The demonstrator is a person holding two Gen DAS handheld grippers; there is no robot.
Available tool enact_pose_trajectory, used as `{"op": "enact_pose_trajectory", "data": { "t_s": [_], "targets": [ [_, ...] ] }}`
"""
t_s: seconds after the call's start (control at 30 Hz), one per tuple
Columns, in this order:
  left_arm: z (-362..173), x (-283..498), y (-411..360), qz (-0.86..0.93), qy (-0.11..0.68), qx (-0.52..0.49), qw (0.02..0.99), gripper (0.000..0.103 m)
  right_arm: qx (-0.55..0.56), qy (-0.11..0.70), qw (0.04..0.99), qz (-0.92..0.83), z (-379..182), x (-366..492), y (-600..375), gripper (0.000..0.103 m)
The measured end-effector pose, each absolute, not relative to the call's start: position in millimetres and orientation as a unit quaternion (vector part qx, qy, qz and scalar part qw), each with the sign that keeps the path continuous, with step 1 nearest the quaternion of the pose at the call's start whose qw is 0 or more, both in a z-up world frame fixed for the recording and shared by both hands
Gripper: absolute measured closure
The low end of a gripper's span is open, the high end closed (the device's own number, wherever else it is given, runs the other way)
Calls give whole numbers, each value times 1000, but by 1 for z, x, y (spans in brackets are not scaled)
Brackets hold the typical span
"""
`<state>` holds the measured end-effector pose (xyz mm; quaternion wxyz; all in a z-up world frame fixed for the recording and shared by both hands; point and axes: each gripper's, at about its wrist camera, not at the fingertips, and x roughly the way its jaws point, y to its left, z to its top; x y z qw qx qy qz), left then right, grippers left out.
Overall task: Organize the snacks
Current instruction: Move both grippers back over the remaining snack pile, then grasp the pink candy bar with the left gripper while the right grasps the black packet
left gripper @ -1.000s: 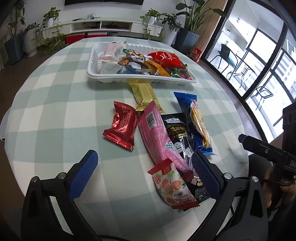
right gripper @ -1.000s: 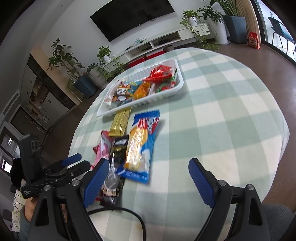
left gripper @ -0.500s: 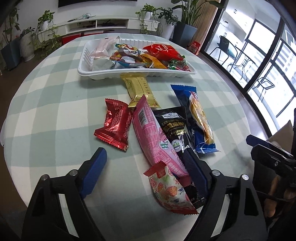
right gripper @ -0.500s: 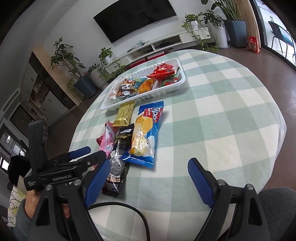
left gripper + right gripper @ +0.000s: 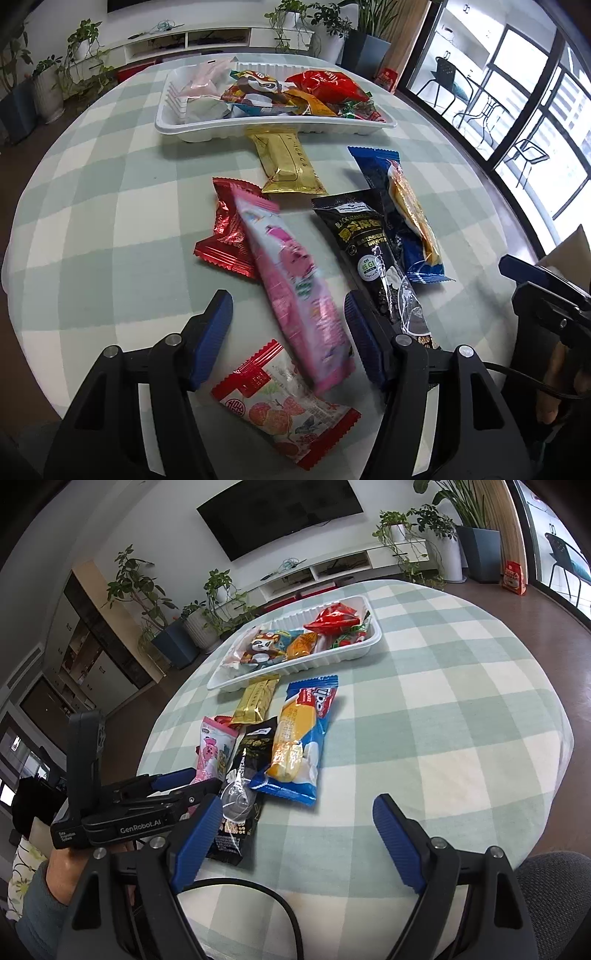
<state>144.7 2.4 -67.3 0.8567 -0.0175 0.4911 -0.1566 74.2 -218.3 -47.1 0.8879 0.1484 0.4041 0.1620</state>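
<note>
A white tray (image 5: 177, 127) full of snacks sits at the far side of the checked table. Loose packets lie in front of it: gold (image 5: 290, 166), red (image 5: 227, 236), pink (image 5: 295, 295), black (image 5: 364, 243), blue (image 5: 402, 214) and a strawberry-print packet (image 5: 284, 402). My left gripper (image 5: 288, 332) is open, its fingers on either side of the pink packet's near end, not closed on it. My right gripper (image 5: 295, 834) is open and empty near the table's front edge, right of the black packet (image 5: 247, 775) and blue packet (image 5: 299, 738). The left gripper (image 5: 177, 782) shows there too.
The round table carries a green and white checked cloth (image 5: 443, 701). Potted plants, a low white TV shelf and a wall TV (image 5: 280, 513) stand behind. Large windows and chairs lie to the right in the left wrist view (image 5: 517, 110).
My left gripper has moved forward and lower over the packets and its fingers have narrowed around the pink packet, which has shifted. The right gripper has drawn back slightly and stays open.
</note>
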Motion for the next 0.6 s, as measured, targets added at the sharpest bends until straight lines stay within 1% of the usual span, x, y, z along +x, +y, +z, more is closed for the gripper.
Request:
{"op": "enact_pose_trajectory", "data": {
  "t_s": [0.13, 0.2, 0.23, 0.27, 0.33, 0.4, 0.6],
  "targets": [
    [-68, 150, -1, -158, 493, -13, 855, 42, 144, 409, 886, 167, -49, 75, -213, 18],
    [-69, 154, -3, -157, 493, -11, 856, 45, 141, 411, 885, 168, -51, 75, -211, 19],
    [-68, 155, -3, -158, 493, -10, 855, 51, 138, 412, 885, 168, -51, 75, -209, 19],
    [-68, 157, -4, -159, 494, -10, 855, 61, 135, 413, 885, 167, -52, 75, -208, 21],
    [-67, 160, -5, -166, 495, -7, 853, 72, 128, 421, 883, 166, -53, 77, -205, 25],
    [-67, 161, -8, -167, 497, 4, 852, 72, 121, 425, 881, 168, -54, 77, -201, 27],
    [-69, 159, -13, -171, 496, 23, 851, 72, 109, 430, 879, 175, -54, 75, -192, 27]
  ]
}}
